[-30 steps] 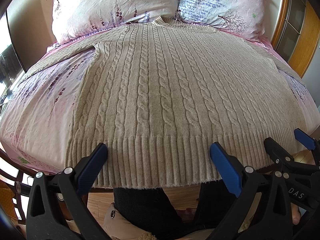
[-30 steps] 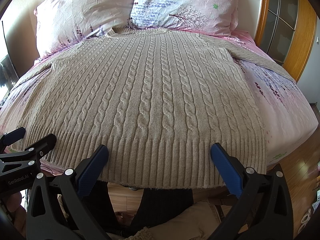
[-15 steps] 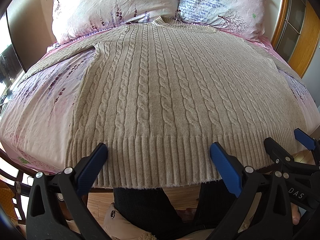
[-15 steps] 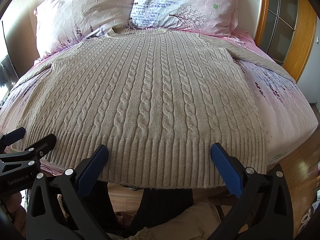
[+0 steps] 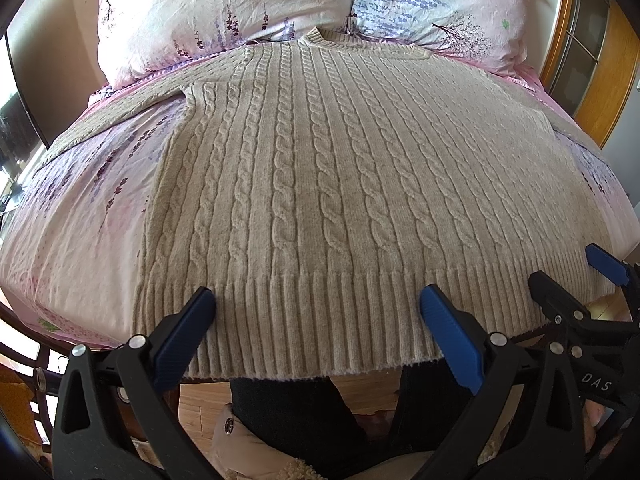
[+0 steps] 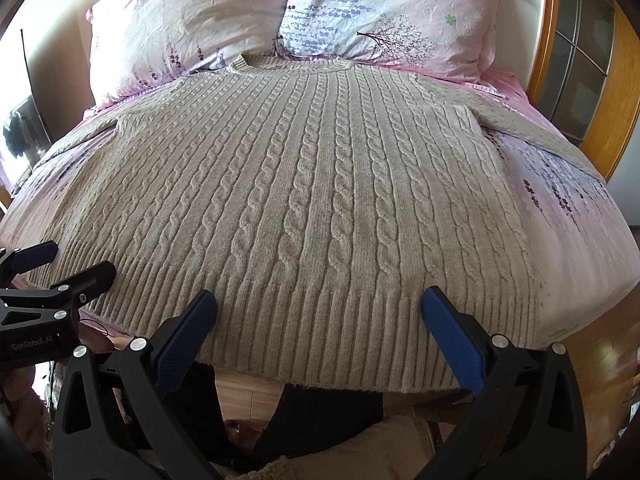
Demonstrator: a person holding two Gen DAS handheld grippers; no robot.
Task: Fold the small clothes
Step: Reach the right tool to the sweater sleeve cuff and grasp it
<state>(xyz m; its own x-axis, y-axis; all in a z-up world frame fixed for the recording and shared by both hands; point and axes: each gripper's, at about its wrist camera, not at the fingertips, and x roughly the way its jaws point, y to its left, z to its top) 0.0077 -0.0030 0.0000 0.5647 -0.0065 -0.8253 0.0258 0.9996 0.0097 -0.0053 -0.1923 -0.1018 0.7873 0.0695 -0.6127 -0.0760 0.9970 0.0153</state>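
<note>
A beige cable-knit sweater (image 5: 320, 184) lies flat and face up on the bed, collar at the pillows, ribbed hem hanging at the near edge. It also fills the right wrist view (image 6: 304, 208), both sleeves spread out sideways. My left gripper (image 5: 316, 300) is open and empty, hovering over the left half of the hem. My right gripper (image 6: 318, 300) is open and empty over the right half of the hem. Each gripper shows at the other view's edge: the right gripper (image 5: 576, 272) and the left gripper (image 6: 76, 264).
The bed has a pink floral sheet (image 5: 80, 208) and two floral pillows (image 6: 192, 20) at the head. A wooden-framed door (image 6: 592, 80) stands at the right. The person's dark legs (image 5: 296, 416) and wooden floor (image 6: 600, 344) are below the near bed edge.
</note>
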